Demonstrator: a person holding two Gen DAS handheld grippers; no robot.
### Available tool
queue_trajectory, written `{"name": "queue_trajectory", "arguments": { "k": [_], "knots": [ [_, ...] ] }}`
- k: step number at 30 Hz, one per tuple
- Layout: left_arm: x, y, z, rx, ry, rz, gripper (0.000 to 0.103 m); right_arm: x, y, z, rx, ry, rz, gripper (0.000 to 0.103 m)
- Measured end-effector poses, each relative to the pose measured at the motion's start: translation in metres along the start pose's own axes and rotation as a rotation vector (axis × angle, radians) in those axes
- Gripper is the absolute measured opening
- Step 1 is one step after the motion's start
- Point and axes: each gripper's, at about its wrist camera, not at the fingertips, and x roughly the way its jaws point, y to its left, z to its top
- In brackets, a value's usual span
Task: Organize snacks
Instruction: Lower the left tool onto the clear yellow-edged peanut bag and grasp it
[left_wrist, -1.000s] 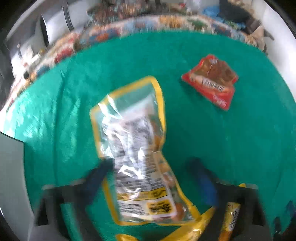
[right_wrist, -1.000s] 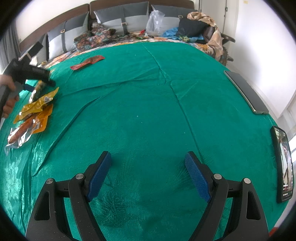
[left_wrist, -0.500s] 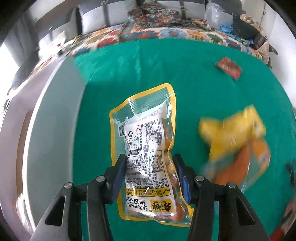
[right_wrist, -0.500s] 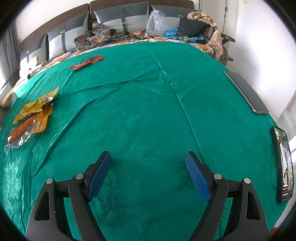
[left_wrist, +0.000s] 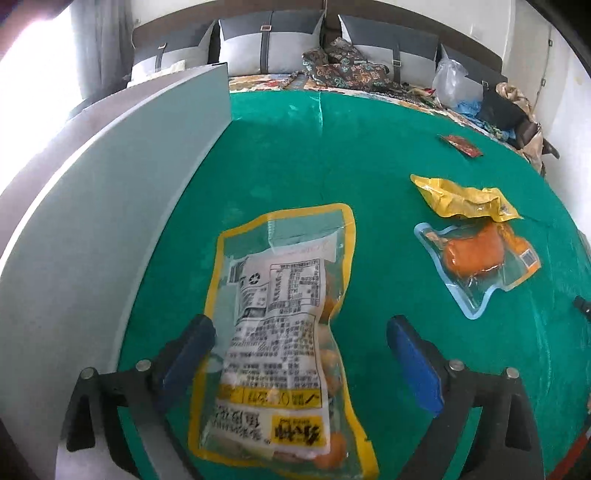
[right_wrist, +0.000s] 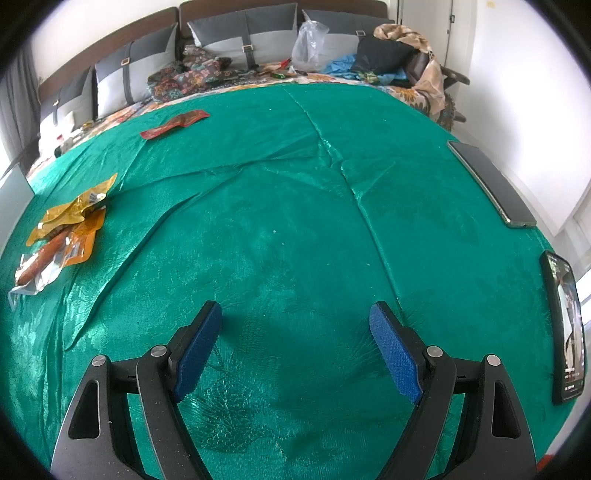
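In the left wrist view my left gripper (left_wrist: 299, 354) is open, its blue pads on either side of a yellow-edged clear snack pack (left_wrist: 284, 332) with a white label that lies on the green cloth (left_wrist: 332, 158). To its right lie a crumpled yellow packet (left_wrist: 465, 199), an orange snack in a blue-edged clear pack (left_wrist: 476, 258) and, farther back, a small red packet (left_wrist: 461, 144). In the right wrist view my right gripper (right_wrist: 295, 347) is open and empty over bare cloth. The yellow packets (right_wrist: 70, 218) and red packet (right_wrist: 173, 123) lie far left.
A grey-white board (left_wrist: 103, 206) stands along the left edge of the cloth. Two phones (right_wrist: 491, 184) (right_wrist: 565, 325) lie at the right edge. Pillows (right_wrist: 243, 40), a plastic bag (right_wrist: 308, 46) and clothes sit at the back.
My left gripper carried the yellow-edged pack left toward the board, then opened; the pack now lies loose between the pads. The right gripper has not moved.
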Motion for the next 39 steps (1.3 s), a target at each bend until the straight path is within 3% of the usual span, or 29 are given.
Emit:
{"name": "queue_trajectory", "arguments": {
  "k": [6, 39],
  "knots": [
    [0.013, 0.003, -0.002, 0.02, 0.012, 0.021, 0.103, 0.0, 0.0, 0.0, 0.0, 0.0, 0.0, 0.085],
    [0.015, 0.003, 0.002, 0.023, 0.005, 0.02, 0.103, 0.0, 0.0, 0.0, 0.0, 0.001, 0.0, 0.085]
  ]
}}
